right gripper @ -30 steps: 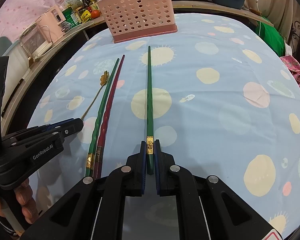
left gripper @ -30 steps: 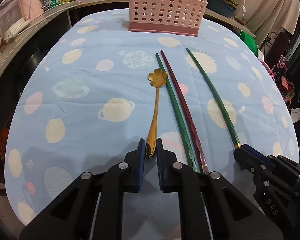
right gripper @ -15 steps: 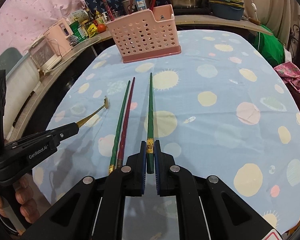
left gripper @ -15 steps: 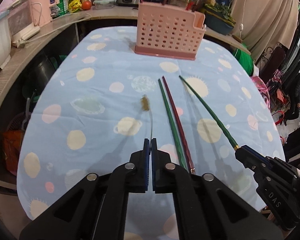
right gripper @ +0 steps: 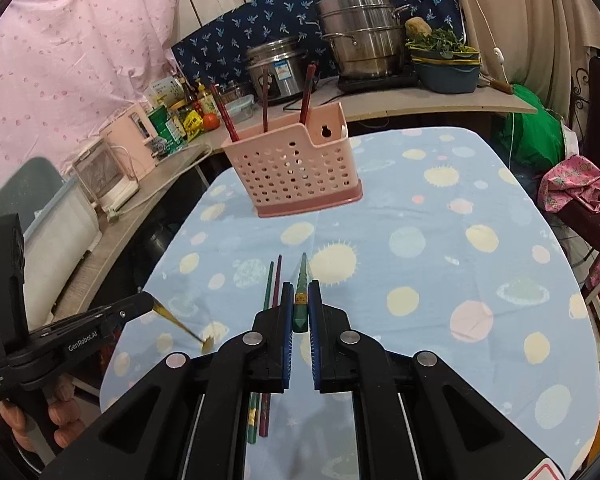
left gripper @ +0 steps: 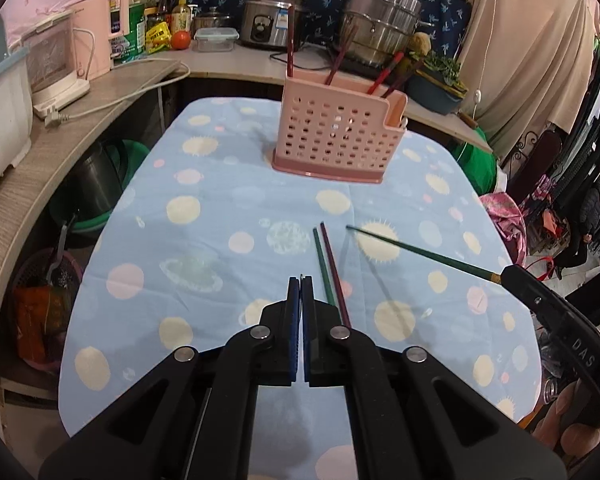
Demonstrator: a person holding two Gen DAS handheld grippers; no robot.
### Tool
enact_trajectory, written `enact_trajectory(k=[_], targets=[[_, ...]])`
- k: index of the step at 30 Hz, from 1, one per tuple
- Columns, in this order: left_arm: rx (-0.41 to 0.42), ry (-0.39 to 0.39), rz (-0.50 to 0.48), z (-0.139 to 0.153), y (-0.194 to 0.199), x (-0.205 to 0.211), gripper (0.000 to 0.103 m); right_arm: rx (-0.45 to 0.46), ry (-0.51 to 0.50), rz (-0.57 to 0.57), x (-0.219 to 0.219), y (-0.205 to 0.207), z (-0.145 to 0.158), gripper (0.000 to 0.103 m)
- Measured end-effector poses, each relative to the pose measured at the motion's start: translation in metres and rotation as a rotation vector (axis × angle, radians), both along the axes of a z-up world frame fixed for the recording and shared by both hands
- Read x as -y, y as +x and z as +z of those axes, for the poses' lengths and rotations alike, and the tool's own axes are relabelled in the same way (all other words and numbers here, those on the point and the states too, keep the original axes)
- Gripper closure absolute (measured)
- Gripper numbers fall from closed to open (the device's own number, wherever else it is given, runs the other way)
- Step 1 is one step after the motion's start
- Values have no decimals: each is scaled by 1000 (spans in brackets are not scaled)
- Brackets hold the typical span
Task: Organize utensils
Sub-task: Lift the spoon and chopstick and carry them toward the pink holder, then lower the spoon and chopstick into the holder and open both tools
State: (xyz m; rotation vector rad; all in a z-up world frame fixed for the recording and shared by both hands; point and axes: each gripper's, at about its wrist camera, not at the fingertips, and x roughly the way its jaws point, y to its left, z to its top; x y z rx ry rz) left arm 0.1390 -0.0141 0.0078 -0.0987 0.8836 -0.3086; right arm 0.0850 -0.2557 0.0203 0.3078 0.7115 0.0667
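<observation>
Black plastic arms with blue-padded fingers [left gripper: 293, 320] filled the left wrist view, where the left gripper [left gripper: 301, 286] was pressed nearly shut, only a thin sliver of metal showing at its tips; the gold spoon itself was hidden there. Just right of the fingers, a green chopstick [left gripper: 323, 266] and a maroon chopstick [left gripper: 334, 270] lay side by side on the blue planet-print tablecloth [left gripper: 204, 236]. Farther right, the right gripper [left gripper: 512, 274] held a second, slender green chopstick [left gripper: 420, 251] above the cloth. Straight ahead of the fingers stood the perforated pink utensil holder [left gripper: 336, 140], with dark red chopsticks inside.

From the right wrist view, the right gripper [right gripper: 301, 292] clamped the held green chopstick [right gripper: 301, 284] near its gold band, tip pointing toward the pink utensil holder [right gripper: 296, 168]. Only this view showed the gold spoon [right gripper: 180, 326]: its flower-shaped bowl hung down from the left gripper [right gripper: 150, 300], left of the fingers. The green chopstick [right gripper: 268, 286] and maroon chopstick [right gripper: 277, 280] ran beneath the left finger.
</observation>
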Motion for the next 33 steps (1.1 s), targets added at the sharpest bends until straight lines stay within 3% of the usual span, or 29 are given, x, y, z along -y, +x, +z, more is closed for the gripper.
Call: enact_trajectory(k=[21, 33], targets=[[110, -82, 2, 76, 59, 0, 102, 167, 39, -50, 34, 68, 71, 96], [228, -141, 6, 143, 122, 8, 102, 301, 91, -64, 53, 129, 137, 96]])
